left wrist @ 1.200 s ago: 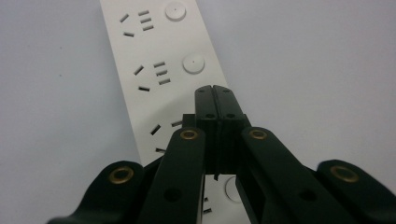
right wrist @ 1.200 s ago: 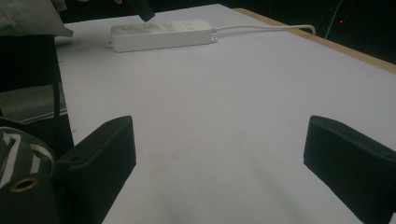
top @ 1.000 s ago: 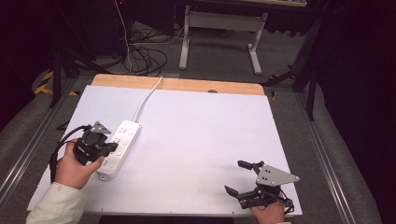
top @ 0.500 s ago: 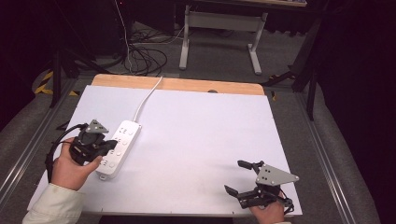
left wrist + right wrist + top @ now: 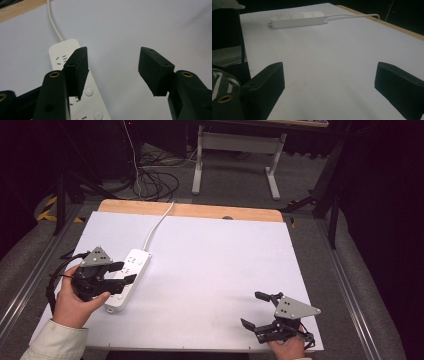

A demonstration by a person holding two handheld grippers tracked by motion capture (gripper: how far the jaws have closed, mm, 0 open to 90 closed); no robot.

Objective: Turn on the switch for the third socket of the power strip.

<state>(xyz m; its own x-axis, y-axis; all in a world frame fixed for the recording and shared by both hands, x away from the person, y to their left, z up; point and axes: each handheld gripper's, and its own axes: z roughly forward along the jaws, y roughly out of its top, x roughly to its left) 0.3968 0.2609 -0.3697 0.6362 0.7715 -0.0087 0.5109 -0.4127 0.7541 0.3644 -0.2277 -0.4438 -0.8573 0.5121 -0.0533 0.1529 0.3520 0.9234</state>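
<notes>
Hovering just over the power strip [image 5: 126, 279] with jaws just opened and nothing between them, the left gripper [image 5: 126, 273] is nearer — the strip's long axis runs toward the tabletop's [image 5: 215, 265] far edge — while the open right gripper [image 5: 256, 310] sits well apart.

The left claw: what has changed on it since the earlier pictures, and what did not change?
The left claw has just opened its jaws and lifted a little above the white power strip; nothing is between them, so it holds nothing. The power strip lies as before on the white table. The right claw remains open at the near edge.
</notes>
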